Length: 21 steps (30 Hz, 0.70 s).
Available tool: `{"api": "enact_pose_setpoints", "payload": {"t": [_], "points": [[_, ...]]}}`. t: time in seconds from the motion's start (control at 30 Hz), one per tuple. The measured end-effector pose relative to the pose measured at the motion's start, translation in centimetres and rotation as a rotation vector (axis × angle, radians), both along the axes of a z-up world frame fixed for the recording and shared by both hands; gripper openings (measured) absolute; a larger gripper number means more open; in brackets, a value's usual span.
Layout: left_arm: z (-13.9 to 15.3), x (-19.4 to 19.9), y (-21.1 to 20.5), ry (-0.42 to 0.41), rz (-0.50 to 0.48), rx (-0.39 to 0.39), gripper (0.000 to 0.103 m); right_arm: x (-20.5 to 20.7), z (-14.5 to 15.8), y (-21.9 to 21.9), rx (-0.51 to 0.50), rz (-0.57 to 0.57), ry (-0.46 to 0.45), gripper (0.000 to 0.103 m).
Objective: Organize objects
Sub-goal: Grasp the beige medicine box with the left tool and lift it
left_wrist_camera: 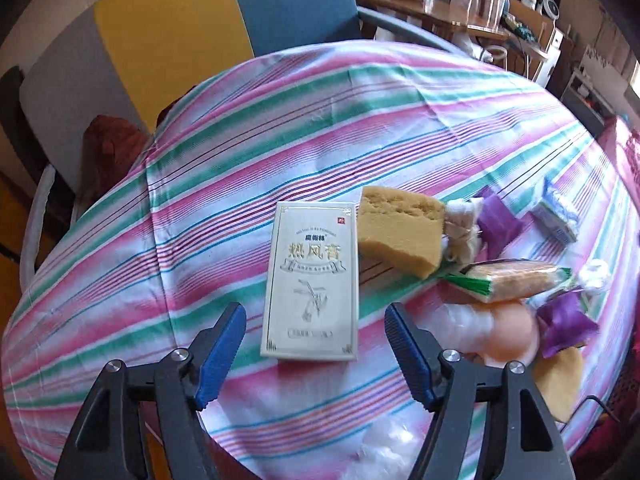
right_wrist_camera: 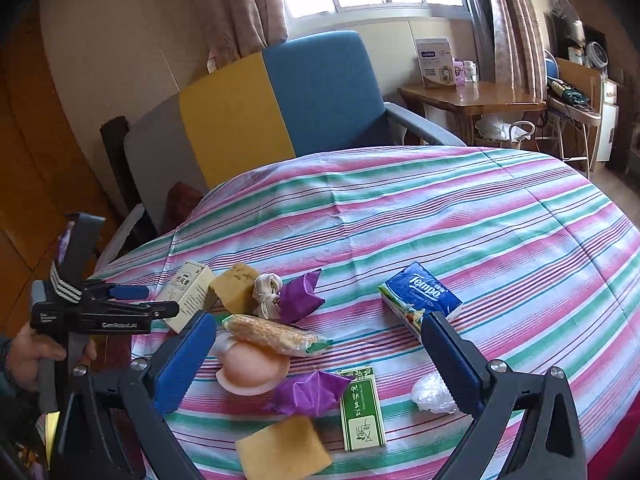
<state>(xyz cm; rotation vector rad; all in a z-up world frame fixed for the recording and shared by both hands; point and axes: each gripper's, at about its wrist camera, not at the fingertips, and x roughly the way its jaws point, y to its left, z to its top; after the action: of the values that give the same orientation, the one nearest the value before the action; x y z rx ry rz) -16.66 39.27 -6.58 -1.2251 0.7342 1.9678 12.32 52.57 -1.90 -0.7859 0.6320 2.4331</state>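
On striped tablecloth (left_wrist_camera: 240, 160), flat cream box (left_wrist_camera: 310, 284) (gold lettering), left gripper (left_wrist_camera: 316, 328) and right gripper (right_wrist_camera: 316, 344) both spread wide.

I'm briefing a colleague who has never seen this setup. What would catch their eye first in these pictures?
Probably the pink, green and white striped tablecloth covering the whole table, with a clutter of small items at its near edge. The blue Tempo tissue pack stands apart on the right, while the pale medicine box lies right ahead of the open left gripper. Behind the table sits a blue and yellow chair.
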Motion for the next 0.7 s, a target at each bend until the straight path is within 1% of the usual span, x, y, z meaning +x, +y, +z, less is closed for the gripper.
{"api": "enact_pose_setpoints", "payload": {"t": [0.1, 0.13, 0.2, 0.27, 0.4, 0.5, 0.53, 0.6, 0.63, 0.7], "points": [[-1.5, -1.5, 0.7, -0.050, 0.012, -0.010, 0.073, 0.1, 0.1, 0.1, -0.005, 0.000, 0.009, 0.103], [-2.2, -2.1, 0.8, -0.072, 0.034, -0.016, 0.068, 0.1, 0.1, 0.1, -0.006, 0.001, 0.011, 0.103], [-2.9, -2.6, 0.6, -0.116, 0.050, -0.001, 0.052, 0.1, 0.1, 0.1, -0.003, 0.001, 0.008, 0.103], [-2.6, -2.3, -0.3, -0.109, 0.079, 0.040, 0.051, 0.1, 0.0, 0.1, -0.004, 0.003, 0.003, 0.103], [0.0, -0.2, -2.9, -0.068, 0.090, 0.120, 0.051, -0.3, -0.2, -0.2, 0.000, 0.024, -0.016, 0.103], [2.9, 1.8, -6.3, -0.048, 0.107, 0.198, 0.051, -0.8, -0.4, -0.8, 0.008, 0.054, -0.037, 0.103], [3.7, 2.3, -6.9, -0.038, 0.115, 0.210, 0.051, -1.0, -0.4, -1.1, 0.013, 0.065, -0.043, 0.103], [5.4, 3.4, -9.6, -0.020, 0.138, 0.249, 0.051, -1.4, -0.6, -1.9, 0.030, 0.099, -0.060, 0.102], [6.1, 3.7, -10.7, -0.008, 0.153, 0.262, 0.051, -1.7, -0.6, -2.3, 0.041, 0.119, -0.071, 0.101], [7.0, 4.2, -12.9, 0.013, 0.182, 0.279, 0.051, -2.4, -0.9, -3.4, 0.060, 0.170, -0.099, 0.092]]}}
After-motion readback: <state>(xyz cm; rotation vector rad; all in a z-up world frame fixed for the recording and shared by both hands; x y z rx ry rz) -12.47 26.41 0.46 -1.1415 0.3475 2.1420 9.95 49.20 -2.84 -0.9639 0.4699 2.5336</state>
